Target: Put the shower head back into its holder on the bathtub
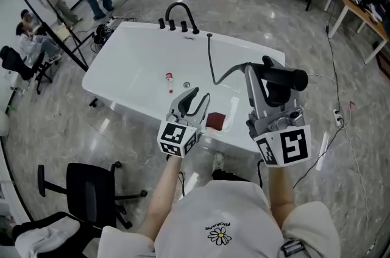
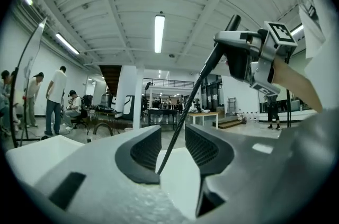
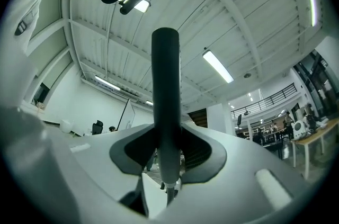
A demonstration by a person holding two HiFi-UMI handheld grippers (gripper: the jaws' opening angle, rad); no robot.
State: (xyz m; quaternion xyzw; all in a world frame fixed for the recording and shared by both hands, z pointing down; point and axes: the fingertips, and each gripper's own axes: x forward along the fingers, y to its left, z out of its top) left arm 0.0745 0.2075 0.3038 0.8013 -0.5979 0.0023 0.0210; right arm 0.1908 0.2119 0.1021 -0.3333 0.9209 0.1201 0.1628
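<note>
Shower head point(image 1: 284, 77) gripped in R tongs point(image 1: 259, 71); L tongs point(image 1: 195, 99) apart, hose point(image 1: 211, 61) loose between: keep slack, steer to bathtub point(image 1: 116, 46) far rim.

Place: we see an open lab or workshop hall.
Signs: bathtub point(image 1: 134, 55) freestanding on polished floor point(image 1: 61, 129), desks point(image 1: 356, 10), office chair point(image 1: 91, 193), strip lights point(image 2: 159, 32).

The right gripper point(image 3: 167, 150) had its two grey jaws, with dark ribbed pads, pressed against both sides of the black cylindrical shower-head handle point(image 3: 165, 80), which stood upright between them. Just below the handle its thin metal hose end point(image 3: 169, 192) showed. Right of the handle hung a long ceiling tube light point(image 3: 217, 66); far left of the handle was a person's white garment point(image 3: 26, 59).
</note>
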